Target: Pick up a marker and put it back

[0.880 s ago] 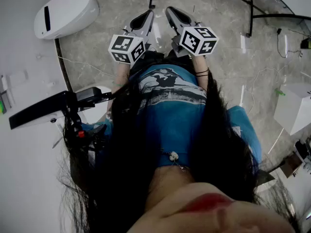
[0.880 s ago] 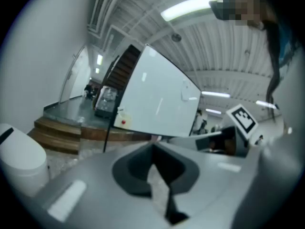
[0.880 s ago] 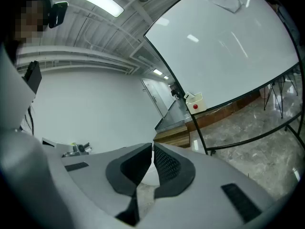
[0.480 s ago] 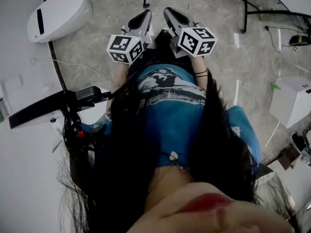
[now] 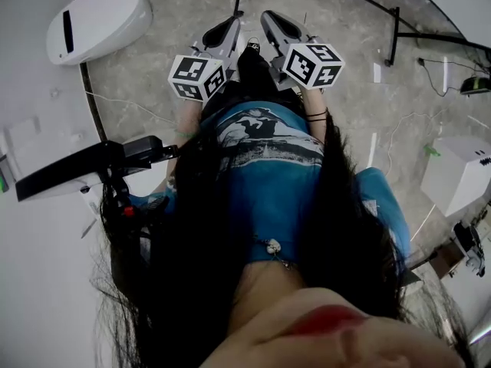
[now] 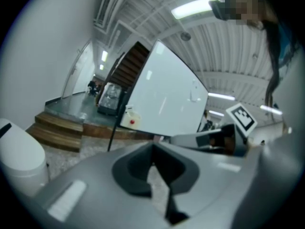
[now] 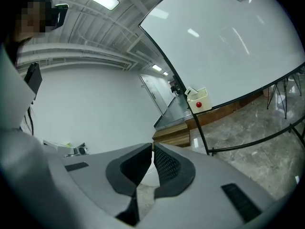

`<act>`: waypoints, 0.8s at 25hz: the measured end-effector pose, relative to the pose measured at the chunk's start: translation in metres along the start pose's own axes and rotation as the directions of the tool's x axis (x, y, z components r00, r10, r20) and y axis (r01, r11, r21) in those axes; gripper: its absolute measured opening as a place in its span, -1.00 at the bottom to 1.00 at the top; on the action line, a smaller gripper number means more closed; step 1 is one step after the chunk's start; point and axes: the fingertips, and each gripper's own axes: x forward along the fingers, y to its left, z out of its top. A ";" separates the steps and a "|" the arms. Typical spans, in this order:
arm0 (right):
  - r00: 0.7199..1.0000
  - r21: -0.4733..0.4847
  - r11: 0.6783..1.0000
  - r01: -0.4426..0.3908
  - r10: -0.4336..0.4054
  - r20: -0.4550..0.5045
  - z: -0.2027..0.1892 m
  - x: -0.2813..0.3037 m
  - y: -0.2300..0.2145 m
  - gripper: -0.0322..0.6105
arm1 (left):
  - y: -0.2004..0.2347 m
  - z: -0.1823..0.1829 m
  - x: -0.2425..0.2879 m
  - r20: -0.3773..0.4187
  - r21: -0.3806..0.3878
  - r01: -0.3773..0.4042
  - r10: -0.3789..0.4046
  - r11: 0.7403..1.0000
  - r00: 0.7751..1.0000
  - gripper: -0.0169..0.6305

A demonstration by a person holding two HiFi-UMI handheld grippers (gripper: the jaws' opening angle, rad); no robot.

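Note:
No marker shows in any view. In the head view both grippers are held side by side in front of the person's body, pointing away over the stone floor. The left gripper (image 5: 229,29) has its jaws together with nothing between them, and its own view shows the tips (image 6: 153,152) meeting. The right gripper (image 5: 276,23) is shut and empty too, its pads (image 7: 164,163) touching. A large whiteboard (image 7: 228,42) on a black stand rises ahead, with a small white box with a red dot (image 7: 198,100) at its lower edge; the whiteboard (image 6: 162,94) also shows in the left gripper view.
A white rounded device (image 5: 96,21) lies at the far left of the floor. Black stand legs (image 5: 395,29) cross the floor at the upper right, and a white box (image 5: 460,171) stands at the right. A black camera mount (image 5: 84,167) juts out left. Wooden steps (image 6: 52,130) lie beyond.
The head view has shifted a little; both grippers stay shut, side by side in about the same place.

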 end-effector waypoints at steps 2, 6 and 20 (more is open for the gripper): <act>1.000 0.001 1.000 -0.004 0.004 -0.010 0.007 0.040 -0.007 -0.84 | 0.036 0.005 0.015 -0.007 -0.005 -0.006 0.006 1.000 1.000 -0.98; 0.999 -0.006 1.000 -0.010 0.010 -0.033 0.027 0.127 -0.026 -0.84 | 0.117 0.021 0.056 -0.003 -0.031 -0.017 0.017 0.999 1.000 -0.98; 0.998 -0.043 0.998 -0.053 0.052 -0.022 0.132 0.215 -0.129 -0.84 | 0.165 0.084 0.202 -0.007 0.019 -0.028 0.028 0.999 1.000 -0.98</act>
